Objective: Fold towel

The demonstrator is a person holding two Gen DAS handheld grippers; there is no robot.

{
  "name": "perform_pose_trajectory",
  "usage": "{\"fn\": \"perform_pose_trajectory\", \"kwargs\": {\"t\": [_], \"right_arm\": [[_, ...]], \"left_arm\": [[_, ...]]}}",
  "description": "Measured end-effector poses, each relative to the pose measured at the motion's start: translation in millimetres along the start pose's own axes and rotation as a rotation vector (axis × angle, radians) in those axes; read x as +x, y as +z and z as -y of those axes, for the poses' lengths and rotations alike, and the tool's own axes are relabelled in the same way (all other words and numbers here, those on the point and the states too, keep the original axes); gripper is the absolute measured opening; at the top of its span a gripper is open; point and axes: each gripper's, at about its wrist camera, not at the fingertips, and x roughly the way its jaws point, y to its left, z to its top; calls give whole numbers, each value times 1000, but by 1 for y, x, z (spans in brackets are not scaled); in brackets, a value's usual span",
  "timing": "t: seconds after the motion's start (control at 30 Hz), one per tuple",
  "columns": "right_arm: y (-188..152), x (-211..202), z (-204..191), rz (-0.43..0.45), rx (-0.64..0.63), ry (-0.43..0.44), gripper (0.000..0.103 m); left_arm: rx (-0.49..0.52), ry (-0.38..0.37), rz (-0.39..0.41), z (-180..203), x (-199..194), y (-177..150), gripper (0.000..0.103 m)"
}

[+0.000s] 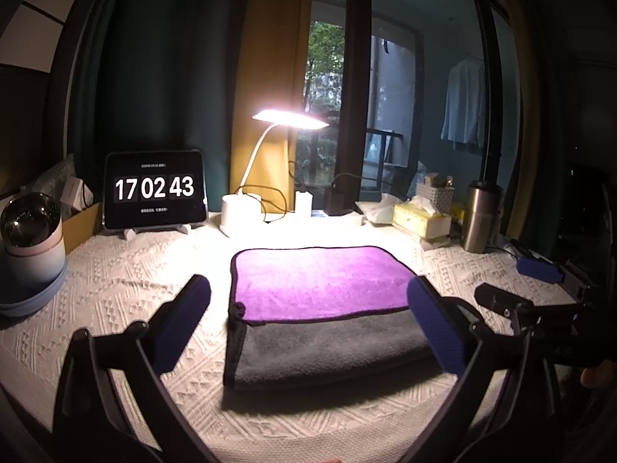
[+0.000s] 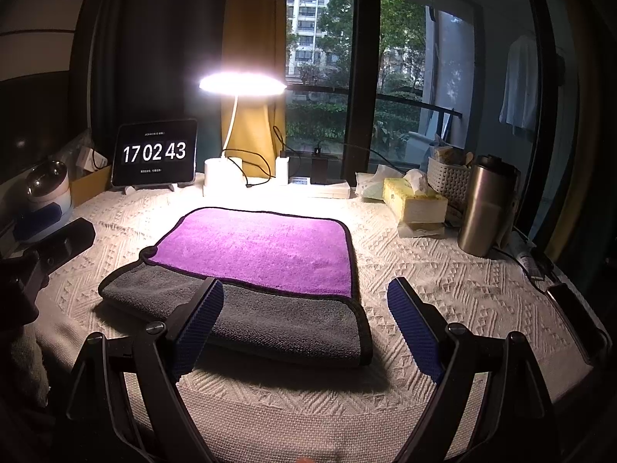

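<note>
A towel [image 1: 320, 289], purple on one side and grey on the other, lies folded on the white knitted tablecloth; its purple flap covers the far part and grey shows at the near edge. It also shows in the right wrist view [image 2: 266, 254]. My left gripper [image 1: 308, 308] is open and empty, held above the towel's near edge, its blue pads either side. My right gripper [image 2: 306, 308] is open and empty, over the towel's near right corner. The right gripper shows at the right in the left wrist view [image 1: 536, 289].
A lit desk lamp [image 1: 289, 119], a tablet clock [image 1: 154, 189], a tissue box [image 2: 414, 200], a steel flask [image 2: 488, 208] and a white basket [image 2: 449, 177] line the far edge. A round appliance [image 1: 32, 239] stands far left. A phone [image 2: 574, 316] lies at right.
</note>
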Motion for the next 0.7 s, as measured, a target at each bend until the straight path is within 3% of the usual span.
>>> {"fn": "perform_pose_trajectory", "kwargs": {"t": [0.7], "right_arm": [[0,1,0,1,7,2,89]], "left_arm": [[1,1,-1,-1,1,0,103]]}}
